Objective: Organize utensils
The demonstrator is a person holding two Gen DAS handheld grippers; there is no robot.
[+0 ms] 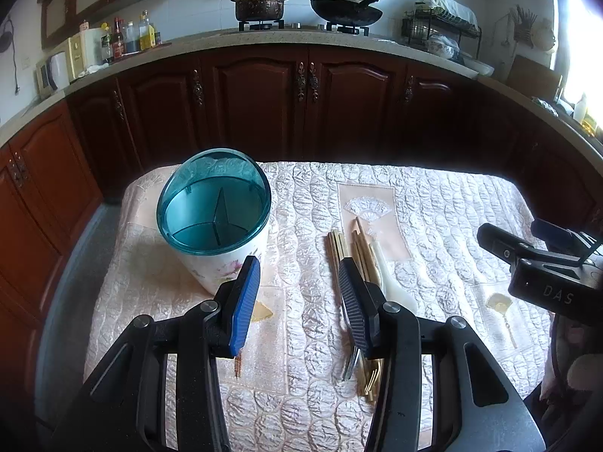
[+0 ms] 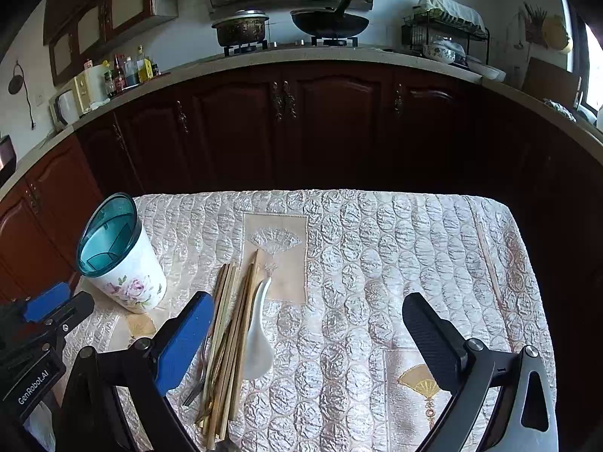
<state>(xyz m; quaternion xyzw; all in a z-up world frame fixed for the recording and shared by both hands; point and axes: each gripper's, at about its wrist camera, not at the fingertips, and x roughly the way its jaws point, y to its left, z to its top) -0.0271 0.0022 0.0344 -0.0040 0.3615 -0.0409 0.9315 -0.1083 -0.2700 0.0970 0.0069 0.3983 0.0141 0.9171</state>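
A white floral utensil holder [image 1: 211, 226] with a teal divided rim stands on the quilted table cloth [image 1: 433, 207], left of centre; it shows at far left in the right wrist view [image 2: 120, 263]. A pile of wooden chopsticks [image 2: 233, 324], a white ceramic spoon [image 2: 258, 339] and a metal fork [image 2: 198, 380] lies to its right. My left gripper [image 1: 299, 301] is open and empty, between the holder and the pile [image 1: 350, 248]. My right gripper [image 2: 307, 335] is open and empty, just right of the pile.
The table [image 2: 490, 263] is covered in a pale quilted cloth with fan patches. Dark wood cabinets [image 1: 301, 105] run behind it under a counter with a pot [image 1: 260, 3], a wok [image 1: 345, 9], bottles [image 1: 128, 37] and a dish rack [image 1: 441, 26].
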